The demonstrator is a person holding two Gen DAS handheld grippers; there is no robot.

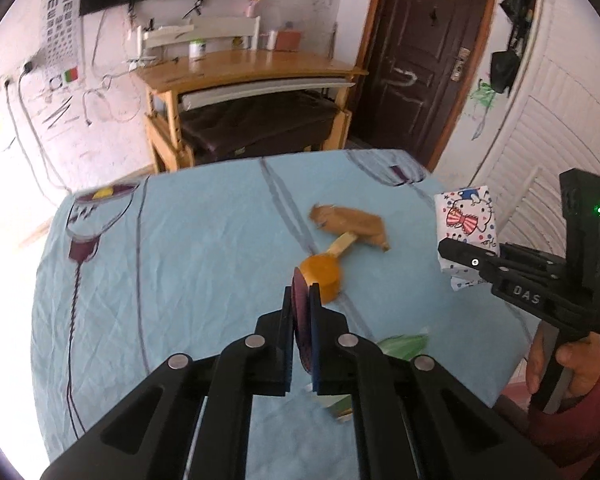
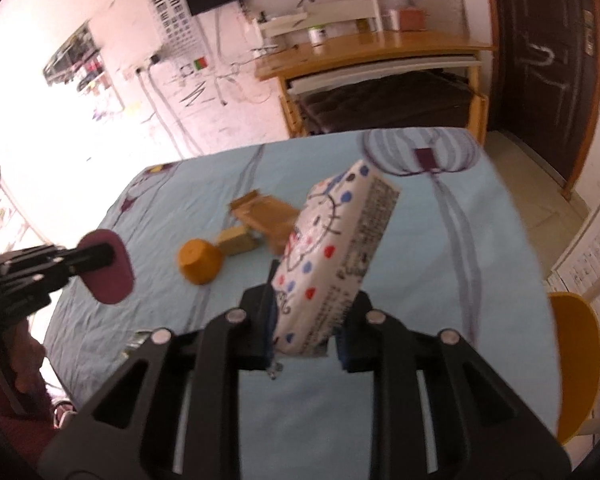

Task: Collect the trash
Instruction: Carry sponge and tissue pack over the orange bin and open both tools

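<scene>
The right gripper point(image 2: 306, 320) is clamped on a cartoon-printed tissue pack point(image 2: 332, 256), held clear above the blue tablecloth point(image 2: 420, 280); the pack's long axis runs forward along the fingers, its far end tipped up and to the right in the right wrist view. The left gripper point(image 1: 302, 320) is pinched almost fully together on a thin maroon disc point(image 1: 301, 312), which stands on edge between the pads with its flat faces to either side. An orange cup point(image 2: 200, 266) lies on its side near the middle of the cloth; a small tan block point(image 2: 238, 240) sits just beside it, and a folded brown paper bag point(image 2: 260, 210) lies behind that. A green wrapper point(image 1: 404, 346) rests near the cloth's near edge, by the left gripper. The far half of the cloth is bare; beyond its far edge stands a wooden desk point(image 1: 252, 64), and a yellow chair point(image 2: 576, 360) sits off the right edge.
</scene>
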